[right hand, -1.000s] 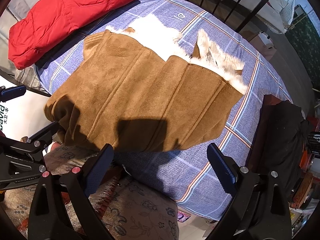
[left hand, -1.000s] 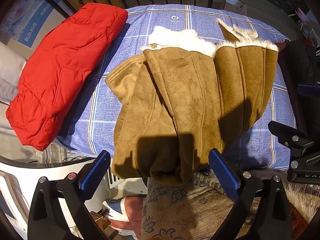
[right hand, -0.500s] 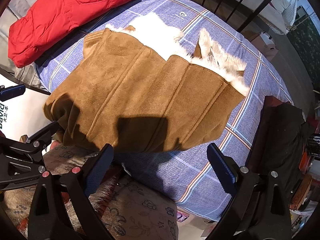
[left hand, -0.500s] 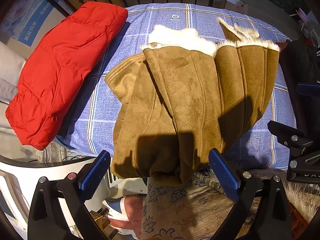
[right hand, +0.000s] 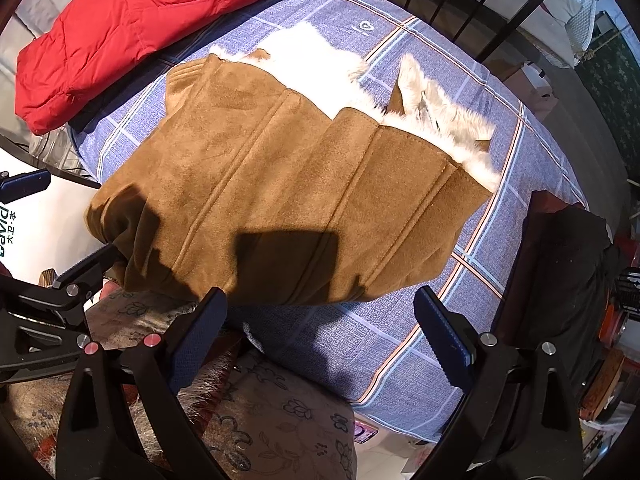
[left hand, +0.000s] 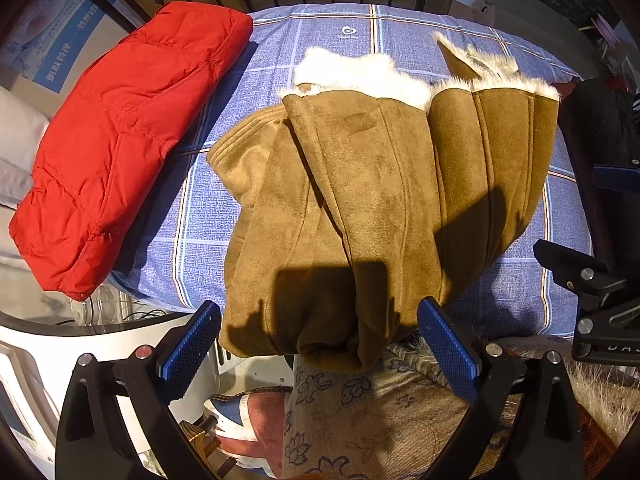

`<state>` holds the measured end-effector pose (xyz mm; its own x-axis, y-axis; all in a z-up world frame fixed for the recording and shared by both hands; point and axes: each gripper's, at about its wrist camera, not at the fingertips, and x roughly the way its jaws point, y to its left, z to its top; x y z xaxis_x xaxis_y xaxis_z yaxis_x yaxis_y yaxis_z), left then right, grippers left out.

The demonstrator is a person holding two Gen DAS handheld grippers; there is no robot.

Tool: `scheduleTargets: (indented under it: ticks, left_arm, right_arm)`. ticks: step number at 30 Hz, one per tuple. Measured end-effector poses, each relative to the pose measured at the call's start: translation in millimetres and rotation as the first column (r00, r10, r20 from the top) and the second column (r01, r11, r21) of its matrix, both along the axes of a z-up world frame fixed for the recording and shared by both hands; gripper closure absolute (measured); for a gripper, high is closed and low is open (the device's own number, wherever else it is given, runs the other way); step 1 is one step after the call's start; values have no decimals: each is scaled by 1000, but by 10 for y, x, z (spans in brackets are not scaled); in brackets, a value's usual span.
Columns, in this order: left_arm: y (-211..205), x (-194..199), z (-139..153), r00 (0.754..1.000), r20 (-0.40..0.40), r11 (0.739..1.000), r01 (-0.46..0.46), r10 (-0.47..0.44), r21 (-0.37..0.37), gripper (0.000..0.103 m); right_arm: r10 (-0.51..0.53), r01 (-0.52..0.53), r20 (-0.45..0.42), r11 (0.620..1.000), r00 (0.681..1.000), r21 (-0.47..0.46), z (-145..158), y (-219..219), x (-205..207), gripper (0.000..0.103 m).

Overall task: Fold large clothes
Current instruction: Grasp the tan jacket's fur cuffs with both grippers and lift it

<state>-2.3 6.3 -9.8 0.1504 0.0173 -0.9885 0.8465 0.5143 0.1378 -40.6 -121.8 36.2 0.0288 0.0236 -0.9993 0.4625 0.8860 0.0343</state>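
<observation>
Brown coat (left hand: 380,200) folded; both grippers (left hand: 320,348) (right hand: 320,336) hover above, wide apart, empty.

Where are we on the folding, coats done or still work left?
Red jacket lies folded at the bed's far left. Brown coat is folded into a bundle, near end hanging over the edge. Left gripper and right gripper are open, holding nothing. Left: perhaps squaring the coat.
</observation>
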Motion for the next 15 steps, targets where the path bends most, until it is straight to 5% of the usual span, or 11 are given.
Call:
scheduleTargets:
  ticks: [9,15]
  left_arm:
    - [-8,-6,-38,1000,-29,1000,8,-8,5,6]
    - [94,203,-37,997,-54,998,-63,63,-15,6]
  right_arm:
    - [-15,15,20,1000,1000,14,-4,-51,16,10]
    - [-89,77,129,992,988,96,38,-226,51,10]
